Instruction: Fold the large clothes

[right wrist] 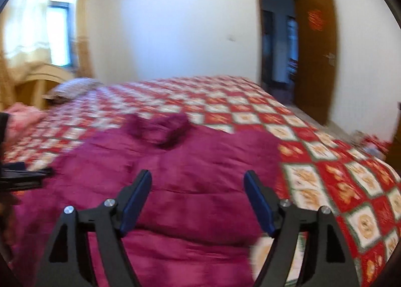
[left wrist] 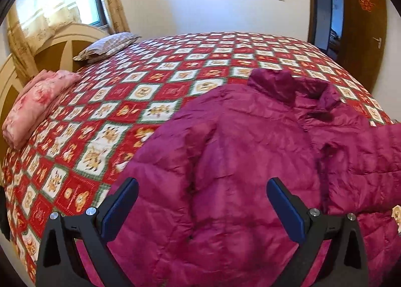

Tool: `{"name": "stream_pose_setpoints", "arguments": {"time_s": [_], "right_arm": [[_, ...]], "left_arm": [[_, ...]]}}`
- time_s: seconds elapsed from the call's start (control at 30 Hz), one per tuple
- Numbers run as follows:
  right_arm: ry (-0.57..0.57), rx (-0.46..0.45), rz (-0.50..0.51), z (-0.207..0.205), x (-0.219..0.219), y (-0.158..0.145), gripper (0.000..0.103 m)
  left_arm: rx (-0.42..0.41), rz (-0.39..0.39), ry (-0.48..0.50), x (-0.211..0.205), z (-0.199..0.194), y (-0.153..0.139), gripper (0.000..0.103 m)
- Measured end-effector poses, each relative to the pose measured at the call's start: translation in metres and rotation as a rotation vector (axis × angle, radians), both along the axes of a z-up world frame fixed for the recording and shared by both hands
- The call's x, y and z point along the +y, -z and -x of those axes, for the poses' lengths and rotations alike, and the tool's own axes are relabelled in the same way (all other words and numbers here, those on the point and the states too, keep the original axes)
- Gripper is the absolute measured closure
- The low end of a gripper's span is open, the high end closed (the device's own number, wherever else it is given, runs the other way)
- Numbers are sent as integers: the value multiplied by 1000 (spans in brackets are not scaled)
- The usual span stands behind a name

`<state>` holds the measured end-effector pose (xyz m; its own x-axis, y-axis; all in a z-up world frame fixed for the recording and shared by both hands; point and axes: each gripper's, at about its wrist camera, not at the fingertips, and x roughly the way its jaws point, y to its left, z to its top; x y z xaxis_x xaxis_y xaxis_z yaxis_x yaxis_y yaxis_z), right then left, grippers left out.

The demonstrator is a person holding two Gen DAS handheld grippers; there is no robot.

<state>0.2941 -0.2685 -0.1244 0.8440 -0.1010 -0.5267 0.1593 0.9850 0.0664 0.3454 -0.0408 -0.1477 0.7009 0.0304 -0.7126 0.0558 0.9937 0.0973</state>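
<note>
Currently, the left claw (left wrist: 201,186) stands wide with nothing between its blue pads (left wrist: 120,211), poised above the lower part of the magenta padded jacket (left wrist: 238,156); the right claw (right wrist: 198,179) also stands wide and empty above the same jacket (right wrist: 175,181). The jacket lies spread on the bed's red-and-white checked quilt (left wrist: 150,81), collar (left wrist: 288,86) toward the far side. Beyond it, a folded pink blanket (left wrist: 37,103) and a patterned pillow (left wrist: 107,46) rest near the headboard (left wrist: 57,41).

On the bed (left wrist: 200,56): one jacket (left wrist: 250,161); one striped pillow (left wrist: 107,46) at its head; one folded pink blanket (left wrist: 37,103) beside that. Above: two grippers (left wrist: 201,191).
</note>
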Motion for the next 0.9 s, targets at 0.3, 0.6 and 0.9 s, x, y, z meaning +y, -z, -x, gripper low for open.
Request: {"name": "stream_pose_setpoints", "arguments": {"time_s": [0.3, 0.6, 0.9], "right_arm": [[104, 106, -37, -1, -52, 33, 24], [104, 110, -18, 11, -57, 48, 18], [101, 108, 6, 13, -59, 47, 18]], "left_arm": [[30, 58, 156, -80, -16, 5, 1], [78, 56, 312, -142, -7, 35, 16], [44, 56, 362, -130, 4, 23, 95]]}}
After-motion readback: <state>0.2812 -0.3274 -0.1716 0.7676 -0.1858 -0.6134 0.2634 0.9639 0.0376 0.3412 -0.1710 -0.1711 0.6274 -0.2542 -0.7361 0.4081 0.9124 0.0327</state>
